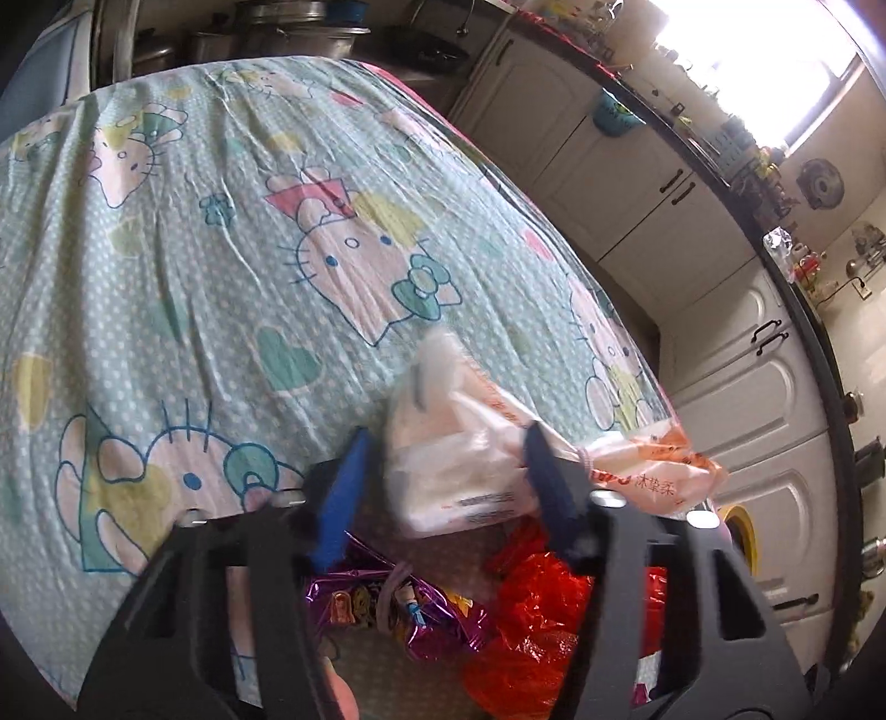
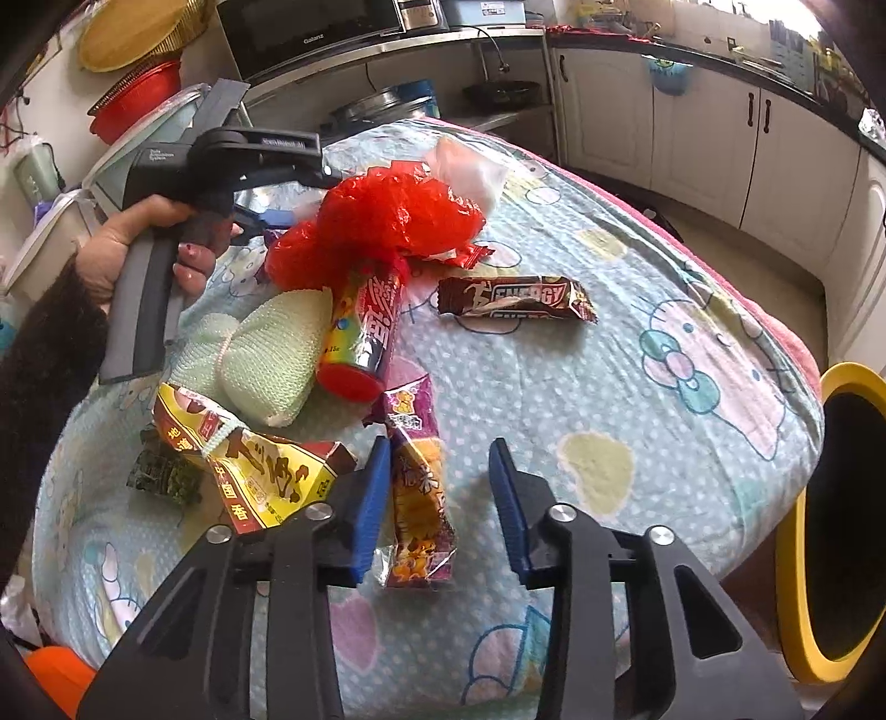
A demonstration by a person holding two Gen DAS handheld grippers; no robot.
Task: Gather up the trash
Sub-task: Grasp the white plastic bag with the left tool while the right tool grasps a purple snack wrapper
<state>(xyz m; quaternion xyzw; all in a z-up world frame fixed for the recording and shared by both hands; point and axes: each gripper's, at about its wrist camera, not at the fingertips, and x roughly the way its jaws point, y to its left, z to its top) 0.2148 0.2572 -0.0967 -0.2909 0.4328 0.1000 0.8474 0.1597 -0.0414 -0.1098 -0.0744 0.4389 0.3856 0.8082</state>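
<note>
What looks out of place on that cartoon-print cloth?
Litter is strewn over one end of the cloth: a crumpled red plastic bag, a torn-open ENERGY bar wrapper, a toppled tube with a red cap, and a purple snack packet lying open-ended. A green knitted item sits among them, which seems odd for trash.

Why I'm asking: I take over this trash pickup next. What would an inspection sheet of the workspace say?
Surface: table under a wrinkled cartoon-cat cloth.
Job's things: ENERGY bar wrapper, red plastic bag, red-capped tube, purple snack wrapper, yellow snack packet and dark green packet on the cloth; yellow-rimmed bin beside the table.
Clutter: pale green knitted cloth among the wrappers.
Grippers: left gripper open, astride a blurred white-and-orange plastic pack; right gripper open, the purple snack wrapper between its pads, close to the left one.
Cables: thin cord at a wall socket.
Surroundings: white kitchen cabinets, microwave.
</note>
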